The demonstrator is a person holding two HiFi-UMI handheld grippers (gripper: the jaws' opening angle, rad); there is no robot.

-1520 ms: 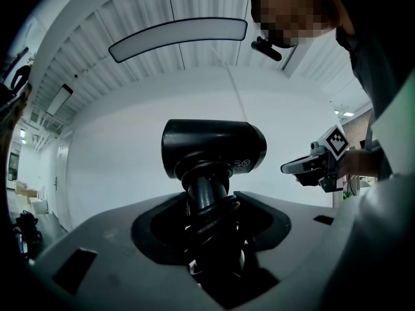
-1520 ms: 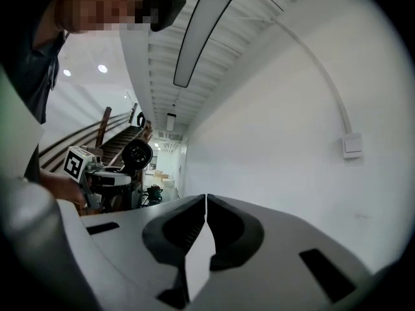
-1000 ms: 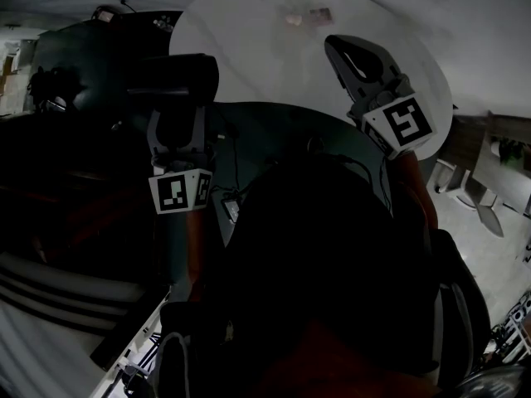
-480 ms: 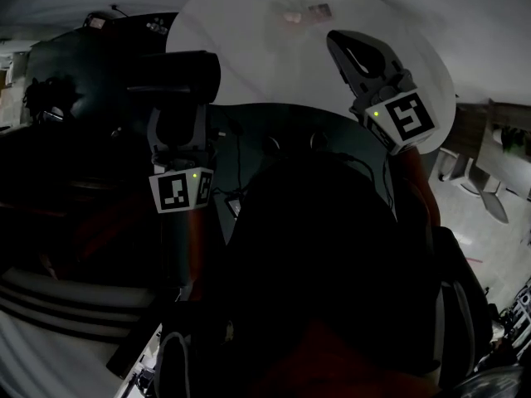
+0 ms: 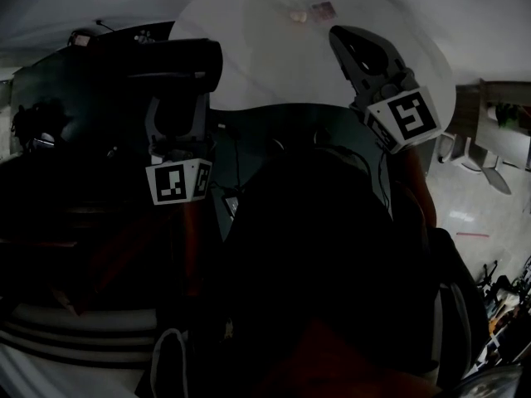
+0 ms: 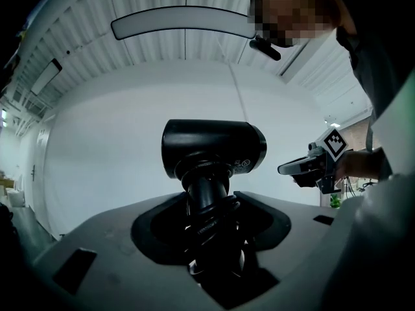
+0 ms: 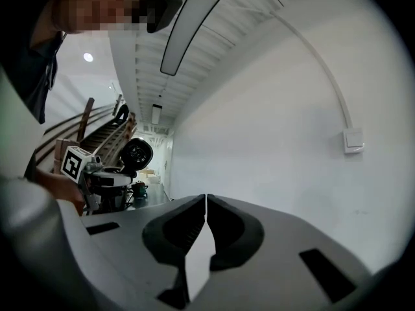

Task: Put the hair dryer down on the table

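The black hair dryer [image 5: 178,63] [image 6: 214,146] is held upright in the air, with its barrel lying crosswise above the jaws. My left gripper [image 5: 176,114] [image 6: 209,203] is shut on its handle, and the wound cord sits in the grip too. It hangs at the near left rim of the round white table [image 5: 274,48]. My right gripper [image 5: 355,44] [image 7: 206,201] is shut on nothing, with its tips meeting, and it is raised over the table's right side. The right gripper view shows the hair dryer [image 7: 136,154] off to the left.
Two small flat items [image 5: 311,12] lie at the table's far side. Dark furniture [image 5: 75,81] stands to the left, and pale chairs [image 5: 485,168] stand on the floor at right. My dark torso fills the lower head view. A wall switch [image 7: 353,141] sits on the white wall.
Both grippers have shifted a little farther out toward the table. The hair dryer stays in the left grip, and the right jaws stay shut.
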